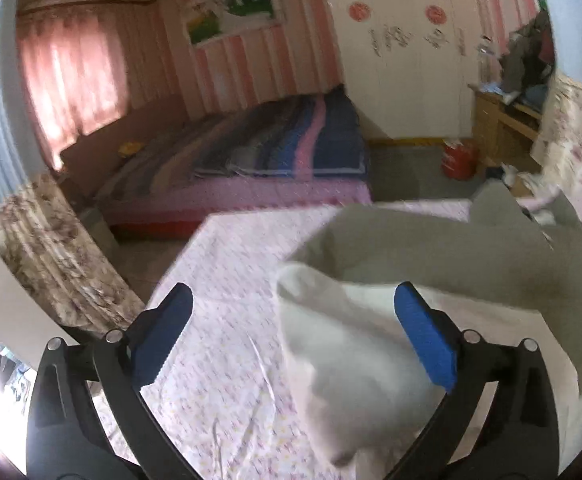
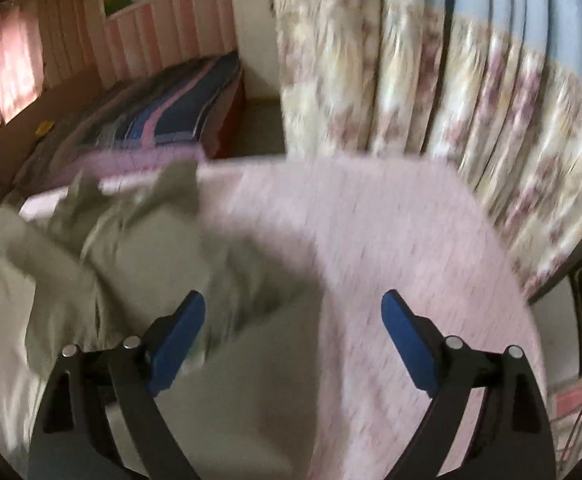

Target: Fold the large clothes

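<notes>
A large grey-and-white garment (image 1: 431, 264) lies crumpled on a pink flowered sheet (image 1: 231, 288) that covers the table. My left gripper (image 1: 291, 336) is open, its blue pads wide apart, with a white fold of the garment (image 1: 343, 360) lying between them. In the right wrist view the same garment (image 2: 139, 264) lies at the left of the sheet (image 2: 391, 248). My right gripper (image 2: 293, 340) is open and empty above the garment's near edge. Both views are blurred.
A bed with a striped blanket (image 1: 259, 152) stands beyond the table. Flowered curtains hang at the left (image 1: 51, 256) and close behind the table (image 2: 451, 100). A wooden desk with piled clothes (image 1: 507, 96) and a red container (image 1: 459, 158) are at the far right.
</notes>
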`<state>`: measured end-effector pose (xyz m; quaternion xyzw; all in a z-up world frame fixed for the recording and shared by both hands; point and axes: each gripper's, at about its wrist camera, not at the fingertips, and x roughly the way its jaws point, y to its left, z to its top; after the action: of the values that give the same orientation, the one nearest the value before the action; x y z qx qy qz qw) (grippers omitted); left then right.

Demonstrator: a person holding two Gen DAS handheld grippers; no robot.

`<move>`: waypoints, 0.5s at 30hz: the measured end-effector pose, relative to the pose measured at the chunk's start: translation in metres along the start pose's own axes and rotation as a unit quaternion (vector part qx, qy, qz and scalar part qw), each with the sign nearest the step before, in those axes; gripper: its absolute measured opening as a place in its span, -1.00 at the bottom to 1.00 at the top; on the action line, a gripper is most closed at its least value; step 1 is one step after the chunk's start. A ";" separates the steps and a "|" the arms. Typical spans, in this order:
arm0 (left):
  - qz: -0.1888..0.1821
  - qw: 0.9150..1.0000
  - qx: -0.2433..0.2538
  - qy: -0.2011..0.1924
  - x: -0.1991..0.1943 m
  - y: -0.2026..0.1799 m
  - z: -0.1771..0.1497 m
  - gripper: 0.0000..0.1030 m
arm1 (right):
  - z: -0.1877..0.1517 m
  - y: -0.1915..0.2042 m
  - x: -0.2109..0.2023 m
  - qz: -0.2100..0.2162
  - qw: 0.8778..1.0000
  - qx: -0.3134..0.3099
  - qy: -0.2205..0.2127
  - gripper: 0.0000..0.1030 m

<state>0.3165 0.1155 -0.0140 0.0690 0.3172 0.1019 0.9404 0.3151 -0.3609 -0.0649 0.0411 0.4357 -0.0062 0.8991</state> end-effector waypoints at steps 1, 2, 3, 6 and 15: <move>-0.008 1.000 0.002 0.008 0.001 -0.001 -0.004 0.94 | -0.008 0.002 0.005 0.003 1.000 -0.001 0.011 0.75; -0.014 1.000 0.005 0.016 0.004 -0.004 -0.010 0.94 | -0.014 0.005 0.010 0.006 1.000 -0.005 0.021 0.75; -0.017 1.000 0.010 0.022 0.006 -0.006 -0.013 0.94 | -0.022 0.005 0.018 0.006 0.999 -0.006 0.037 0.75; -0.031 0.999 0.014 0.041 0.019 -0.014 -0.022 0.94 | -0.031 0.008 0.035 0.013 0.998 -0.001 0.062 0.60; -0.079 0.994 0.020 0.076 0.043 -0.030 -0.027 -0.85 | -0.017 0.030 0.020 -0.009 0.999 -0.045 0.001 -0.92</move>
<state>0.3380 0.0981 -0.0669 0.0543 0.3943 0.0255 0.9170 0.3153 -0.3291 -0.0886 -0.0030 0.4371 0.0055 0.8994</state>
